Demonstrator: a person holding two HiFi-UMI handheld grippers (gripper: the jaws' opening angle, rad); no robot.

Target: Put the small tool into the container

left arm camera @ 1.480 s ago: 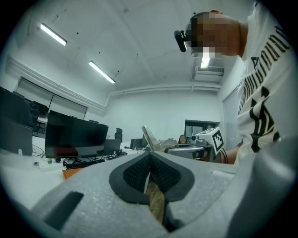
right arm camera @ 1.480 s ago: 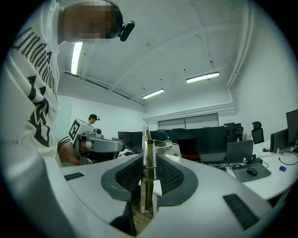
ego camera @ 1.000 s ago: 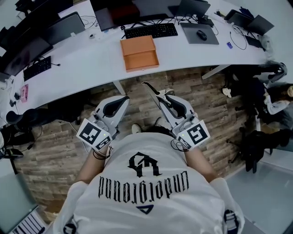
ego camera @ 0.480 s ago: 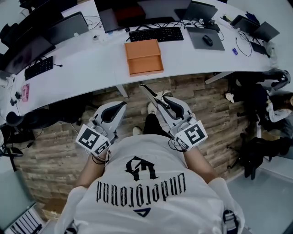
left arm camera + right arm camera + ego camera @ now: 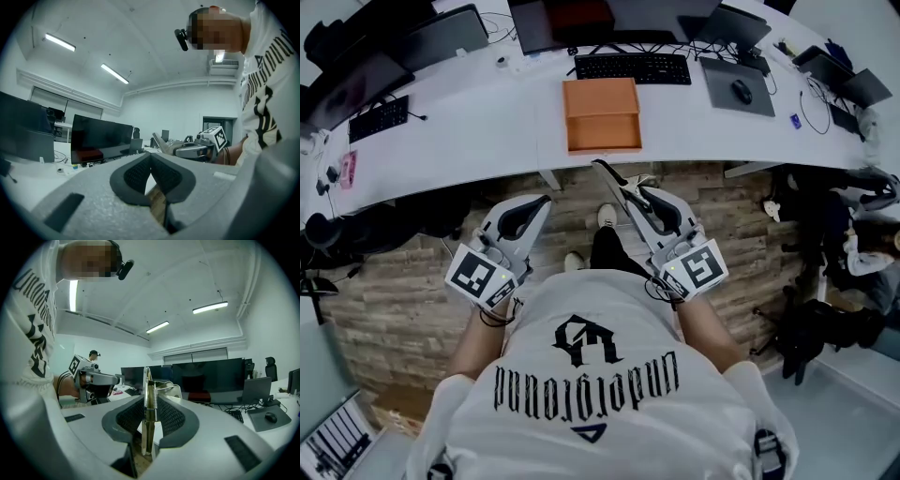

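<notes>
The container is an orange open box (image 5: pixel 601 114) on the long white desk (image 5: pixel 487 131). It stands ahead of both grippers, which I hold over the brick-patterned floor, short of the desk's edge. My right gripper (image 5: pixel 625 194) (image 5: pixel 149 416) is shut on the small tool (image 5: pixel 149 399), a slim metal hand tool with a spring. The tool's tip (image 5: pixel 605 173) sticks out past the pads toward the box. My left gripper (image 5: pixel 534 204) (image 5: pixel 151 169) is shut with nothing between its pads. The right gripper (image 5: pixel 193 149) also shows in the left gripper view.
Beyond the box on the desk are a black keyboard (image 5: pixel 632 67) and monitors (image 5: pixel 572 21), with a grey mat and mouse (image 5: pixel 740 89) to the right. Another keyboard (image 5: pixel 378 119) lies at the left. Chairs and bags (image 5: pixel 825 328) stand on the floor at the right.
The desk and the orange box have shifted slightly in the head view as the person moves. The left gripper has drifted a little left. The right gripper keeps its hold on the tool.
</notes>
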